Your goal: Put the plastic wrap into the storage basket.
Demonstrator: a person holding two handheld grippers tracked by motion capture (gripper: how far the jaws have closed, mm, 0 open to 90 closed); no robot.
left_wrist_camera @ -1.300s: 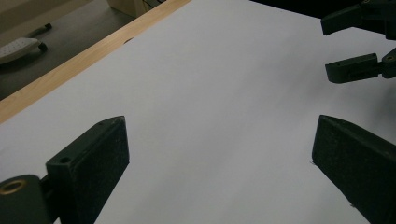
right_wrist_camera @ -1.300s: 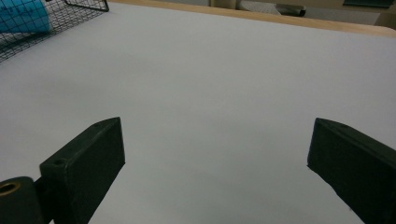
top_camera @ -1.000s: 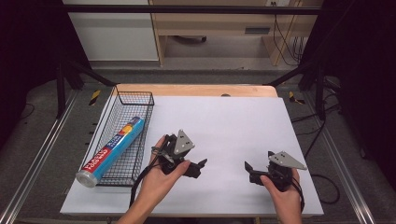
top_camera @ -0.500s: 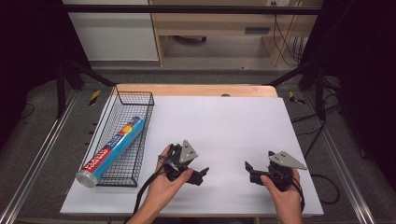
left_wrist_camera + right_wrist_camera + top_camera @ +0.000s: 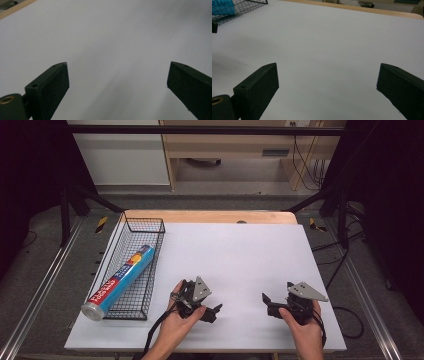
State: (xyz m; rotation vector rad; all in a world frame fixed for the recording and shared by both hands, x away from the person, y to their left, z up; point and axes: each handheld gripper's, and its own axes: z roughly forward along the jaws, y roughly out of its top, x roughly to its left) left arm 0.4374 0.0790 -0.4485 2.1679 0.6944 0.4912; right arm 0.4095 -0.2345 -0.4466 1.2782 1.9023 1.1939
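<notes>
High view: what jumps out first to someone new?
The blue cling-film roll lying lengthwise in the black wire basket at the table's left edge, its grey end poking past the basket's near end. Then the two black hand-held grippers, left gripper and right gripper, both open and empty near the front of the white table.

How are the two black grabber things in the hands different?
The left gripper points toward the table's right side; the right gripper points toward the left. The left gripper's grey plate tilts steeply; the right gripper's lies flatter. Both are open, empty and held over the white table.
</notes>
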